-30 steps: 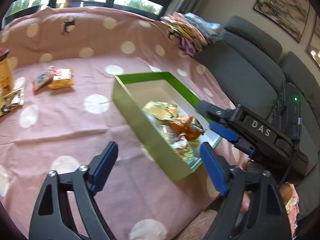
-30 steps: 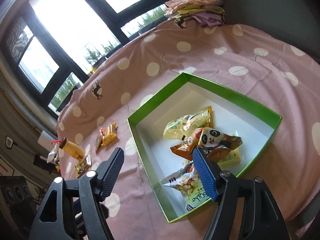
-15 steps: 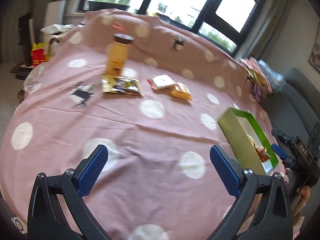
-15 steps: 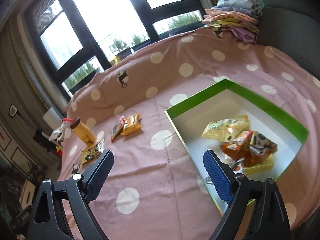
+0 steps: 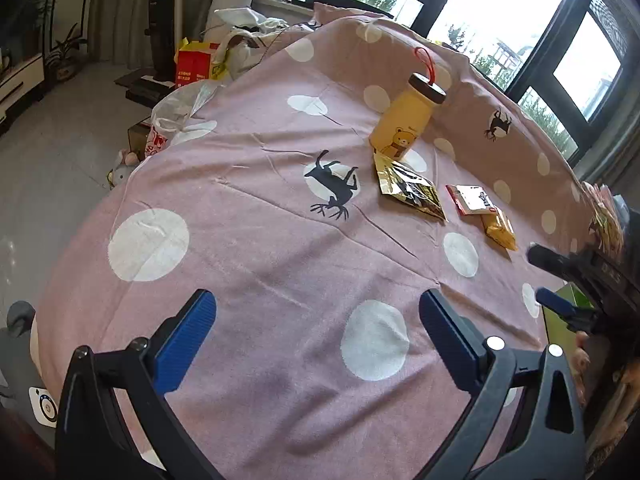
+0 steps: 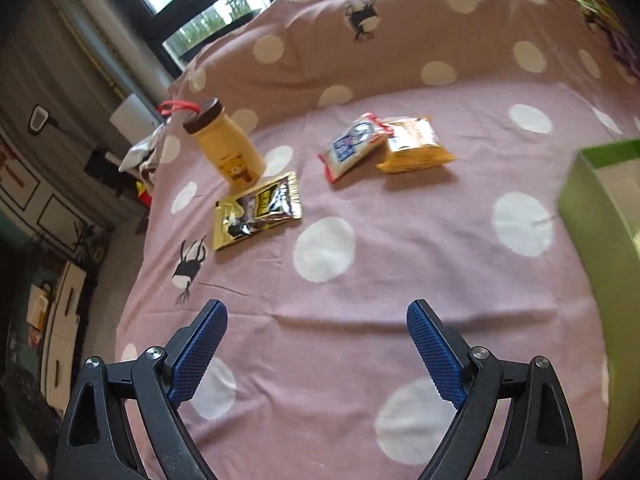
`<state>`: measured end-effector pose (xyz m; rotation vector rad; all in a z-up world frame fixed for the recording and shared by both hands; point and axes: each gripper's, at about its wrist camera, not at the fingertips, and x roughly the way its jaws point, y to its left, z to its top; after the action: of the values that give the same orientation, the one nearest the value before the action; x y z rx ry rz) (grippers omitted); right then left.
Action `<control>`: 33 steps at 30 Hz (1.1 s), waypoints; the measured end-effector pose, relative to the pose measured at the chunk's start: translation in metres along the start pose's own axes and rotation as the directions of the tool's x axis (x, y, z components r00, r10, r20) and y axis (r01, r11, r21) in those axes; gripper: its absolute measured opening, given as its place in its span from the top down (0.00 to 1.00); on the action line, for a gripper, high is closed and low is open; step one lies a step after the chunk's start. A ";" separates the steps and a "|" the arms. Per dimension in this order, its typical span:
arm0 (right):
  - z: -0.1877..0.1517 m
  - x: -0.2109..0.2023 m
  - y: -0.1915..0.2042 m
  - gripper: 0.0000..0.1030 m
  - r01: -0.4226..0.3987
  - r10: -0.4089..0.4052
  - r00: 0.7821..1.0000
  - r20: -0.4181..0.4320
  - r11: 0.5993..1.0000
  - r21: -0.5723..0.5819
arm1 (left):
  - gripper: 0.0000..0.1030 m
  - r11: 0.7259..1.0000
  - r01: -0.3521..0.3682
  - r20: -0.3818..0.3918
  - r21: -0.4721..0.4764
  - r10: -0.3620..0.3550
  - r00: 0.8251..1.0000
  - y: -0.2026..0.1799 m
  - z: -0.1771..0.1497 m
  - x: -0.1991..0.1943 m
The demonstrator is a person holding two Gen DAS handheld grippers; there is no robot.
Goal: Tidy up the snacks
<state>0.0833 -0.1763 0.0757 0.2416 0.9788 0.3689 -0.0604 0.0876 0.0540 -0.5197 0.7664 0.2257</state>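
Note:
Three loose snack packets lie on the pink spotted cloth: a gold one (image 5: 410,190) (image 6: 258,210), a red-and-white one (image 5: 474,199) (image 6: 354,146) and a yellow one (image 5: 500,230) (image 6: 414,146). A yellow bear bottle (image 5: 404,124) (image 6: 226,148) stands just behind the gold packet. The green box (image 6: 592,208) sits at the right edge, its contents out of sight. My left gripper (image 5: 316,312) hangs open over bare cloth, well short of the packets. Also open and holding nothing, my right gripper (image 6: 316,316) shows too at the right of the left wrist view (image 5: 560,280).
The cloth-covered table (image 5: 248,264) drops off at the left to a tiled floor with bags and boxes (image 5: 192,68). Folded fabrics (image 5: 604,216) are stacked at the far right. Windows run along the back.
Both views have swung left, away from the green box with its snacks and towards the loose packets and the bottle. Both pairs of jaws stand wider than a second ago.

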 end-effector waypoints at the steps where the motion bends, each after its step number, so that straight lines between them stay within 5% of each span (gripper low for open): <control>1: 0.009 0.017 0.010 0.11 0.003 -0.003 1.000 -0.031 1.000 -0.010 | 0.01 1.000 0.010 -0.003 -0.020 -0.010 1.000 0.004 0.002 0.000; 5: 0.047 0.084 0.040 0.11 0.086 -0.092 0.990 -0.105 0.994 -0.064 | 0.01 0.999 0.002 -0.001 -0.036 -0.002 1.000 0.009 0.007 -0.002; 12: 0.084 0.159 0.040 0.12 0.079 -0.070 0.985 -0.160 0.995 0.054 | 0.01 0.999 0.039 -0.025 -0.015 -0.040 0.999 0.006 0.009 0.002; 13: 0.083 0.163 0.041 0.15 0.092 -0.082 0.984 -0.159 0.995 0.051 | 0.01 0.999 0.038 -0.025 -0.012 -0.038 0.999 0.005 0.008 0.003; 14: 0.081 0.165 0.048 0.29 0.132 -0.130 0.982 -0.134 0.991 0.008 | 0.02 0.999 0.034 -0.025 -0.010 -0.035 0.999 0.005 0.009 0.003; 15: 0.078 0.166 0.056 0.42 0.183 -0.189 0.976 -0.107 0.981 -0.063 | 0.02 0.999 0.032 -0.024 -0.011 -0.032 0.999 0.005 0.008 0.002; 16: 0.075 0.165 0.063 0.45 0.197 -0.208 0.975 -0.083 0.973 -0.122 | 0.02 0.999 0.033 -0.020 -0.014 -0.033 0.999 0.004 0.008 0.001; 21: 0.061 0.155 0.071 0.82 0.111 -0.121 0.991 -0.048 0.978 -0.178 | 0.02 0.999 0.053 -0.003 0.005 -0.053 0.999 -0.001 0.007 -0.003; 29: 0.033 0.096 0.051 0.89 -0.019 0.013 0.999 -0.044 0.991 -0.134 | 0.02 0.999 -0.002 -0.001 0.036 0.002 1.000 -0.007 0.003 -0.001; 33: 0.008 0.051 0.037 0.89 0.013 -0.018 0.999 -0.032 0.990 -0.139 | 0.02 0.998 0.011 -0.010 0.063 -0.011 1.000 -0.017 -0.002 -0.001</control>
<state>0.1088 -0.1223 0.0547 0.1022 0.9825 0.4259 -0.0560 0.0720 0.0597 -0.4649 0.7776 0.1883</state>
